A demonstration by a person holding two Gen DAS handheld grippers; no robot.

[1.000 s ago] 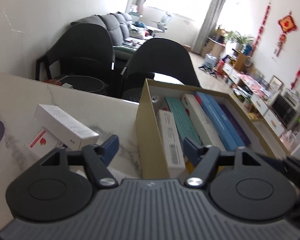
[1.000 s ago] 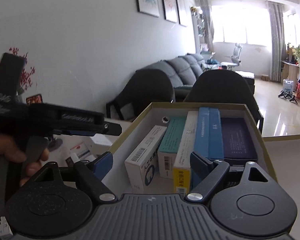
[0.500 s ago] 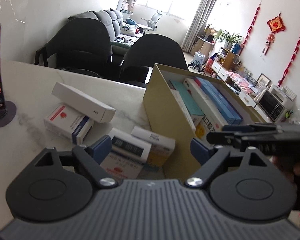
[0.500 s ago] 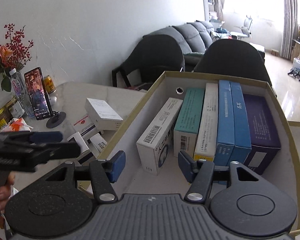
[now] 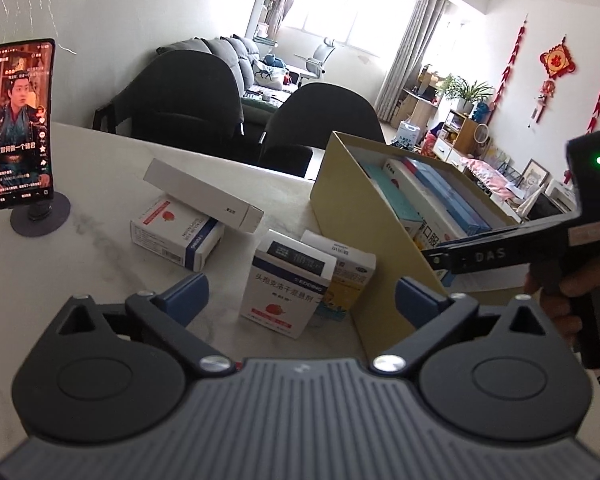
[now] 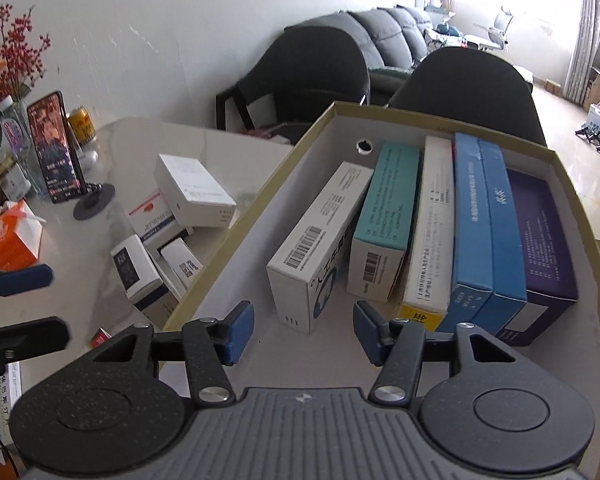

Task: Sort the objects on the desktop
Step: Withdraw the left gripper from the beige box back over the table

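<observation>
A tan cardboard box (image 5: 364, 216) (image 6: 228, 248) holds several medicine boxes on edge; the leftmost is a white barcoded one (image 6: 316, 248). Loose boxes lie on the marble table to its left: a red-and-white box (image 5: 286, 284), a yellow-and-white one (image 5: 348, 270), a long white box (image 5: 202, 196) resting on another red-and-white box (image 5: 176, 232). My left gripper (image 5: 302, 294) is open and empty, above the table just before the red-and-white box. My right gripper (image 6: 304, 330) is open and empty over the tan box's near end, in front of the white barcoded box.
A phone on a round stand (image 5: 22, 128) (image 6: 56, 148) stands at the table's left. A vase of flowers (image 6: 8, 80), a can (image 6: 82, 124) and an orange tissue pack (image 6: 10, 236) are at the far left. Black chairs (image 5: 188, 100) stand behind the table.
My left gripper has swung left from over the tan box to the loose boxes on the table. My right gripper has tilted down over the box and its jaws have narrowed a little.
</observation>
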